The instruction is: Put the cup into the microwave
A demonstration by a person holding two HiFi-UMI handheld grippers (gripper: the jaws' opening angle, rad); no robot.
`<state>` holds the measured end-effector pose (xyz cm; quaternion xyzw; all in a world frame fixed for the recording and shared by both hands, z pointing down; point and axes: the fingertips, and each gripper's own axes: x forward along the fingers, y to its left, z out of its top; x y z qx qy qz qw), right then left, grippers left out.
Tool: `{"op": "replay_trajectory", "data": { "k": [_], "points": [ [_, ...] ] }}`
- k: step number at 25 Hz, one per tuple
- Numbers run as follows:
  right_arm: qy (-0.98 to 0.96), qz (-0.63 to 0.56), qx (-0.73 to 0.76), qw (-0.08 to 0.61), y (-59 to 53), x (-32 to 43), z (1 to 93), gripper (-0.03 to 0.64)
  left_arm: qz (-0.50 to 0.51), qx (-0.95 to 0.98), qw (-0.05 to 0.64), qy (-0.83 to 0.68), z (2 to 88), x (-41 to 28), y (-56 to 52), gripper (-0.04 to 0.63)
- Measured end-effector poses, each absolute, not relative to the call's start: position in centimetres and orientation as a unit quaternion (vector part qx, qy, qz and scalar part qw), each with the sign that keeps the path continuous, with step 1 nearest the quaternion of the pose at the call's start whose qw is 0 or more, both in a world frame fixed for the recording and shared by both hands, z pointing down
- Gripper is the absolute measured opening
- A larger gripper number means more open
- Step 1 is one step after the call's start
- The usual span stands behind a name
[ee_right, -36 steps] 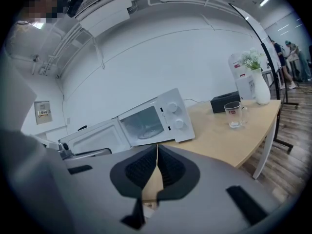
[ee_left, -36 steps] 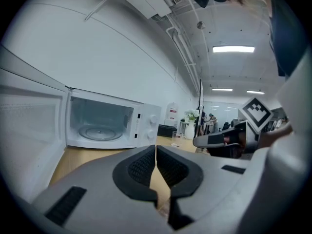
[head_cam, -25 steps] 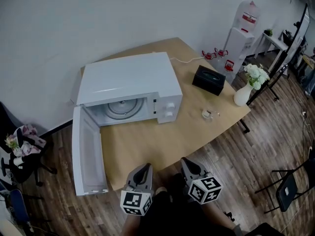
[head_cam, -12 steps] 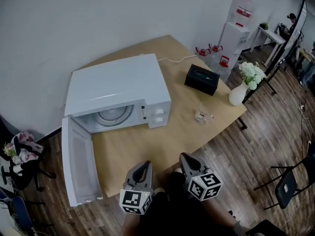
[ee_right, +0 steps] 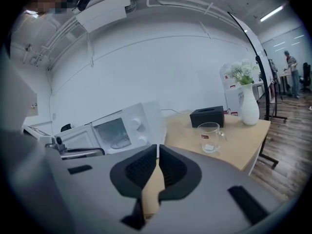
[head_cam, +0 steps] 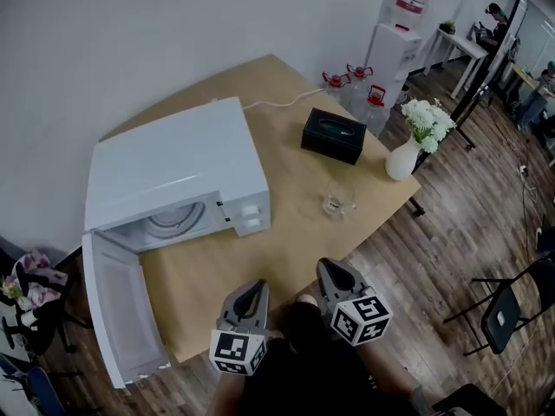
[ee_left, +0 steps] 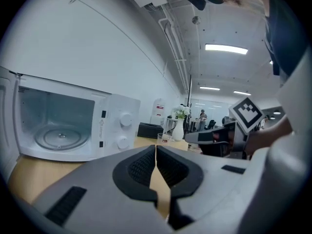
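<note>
A clear glass cup (head_cam: 338, 199) (ee_right: 211, 137) with a handle stands on the wooden table (head_cam: 286, 250), right of the white microwave (head_cam: 173, 176) (ee_left: 73, 123). The microwave door (head_cam: 117, 315) hangs wide open toward me and its glass turntable (head_cam: 169, 219) shows inside. Both grippers hover at the table's near edge, well short of the cup. My left gripper (head_cam: 250, 297) (ee_left: 156, 156) is shut with nothing in it. My right gripper (head_cam: 336, 277) (ee_right: 158, 156) is shut and empty too. The cup (ee_left: 163, 138) appears small, far off, in the left gripper view.
A black tissue box (head_cam: 334, 134) and a white vase of flowers (head_cam: 403, 156) stand at the table's far right. A water dispenser (head_cam: 395, 24) and red bottles are behind. A black chair (head_cam: 503, 315) stands on the wood floor at right.
The whole head view has shifted: microwave, table and cup have slid left and the cup sits nearer the middle. Both grippers keep their place at the bottom, still shut.
</note>
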<state>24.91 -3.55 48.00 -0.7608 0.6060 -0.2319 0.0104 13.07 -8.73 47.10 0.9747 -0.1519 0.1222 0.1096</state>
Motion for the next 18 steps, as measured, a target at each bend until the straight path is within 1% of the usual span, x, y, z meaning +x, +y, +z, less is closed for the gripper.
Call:
{"op": "replay_trajectory", "data": {
  "k": [7,9,13,16,18],
  "points": [
    [0.592,-0.219,-0.776,-0.012,-4.0,29.6,48.3,-0.003,0.127,0.977,0.108,-0.132,47.3,17.2,-9.2,0.006],
    [0.593,-0.216,-0.775,-0.019,-4.3,30.7,48.4,0.008,0.128,0.977,0.109,-0.129,47.5,18.1,-9.3,0.006],
    [0.598,-0.218,-0.771,-0.019,-5.0,33.0,48.5,0.139,0.132,0.977,0.11,-0.125,47.7,19.9,-9.7,0.006],
    [0.597,-0.217,-0.771,-0.03,-5.5,34.7,48.8,0.213,0.136,0.977,0.109,-0.122,47.8,21.0,-10.0,0.006],
    [0.598,-0.217,-0.771,-0.04,-5.8,35.7,49.0,0.246,0.138,0.977,0.11,-0.12,48.0,21.8,-10.1,0.006]
  ]
}}
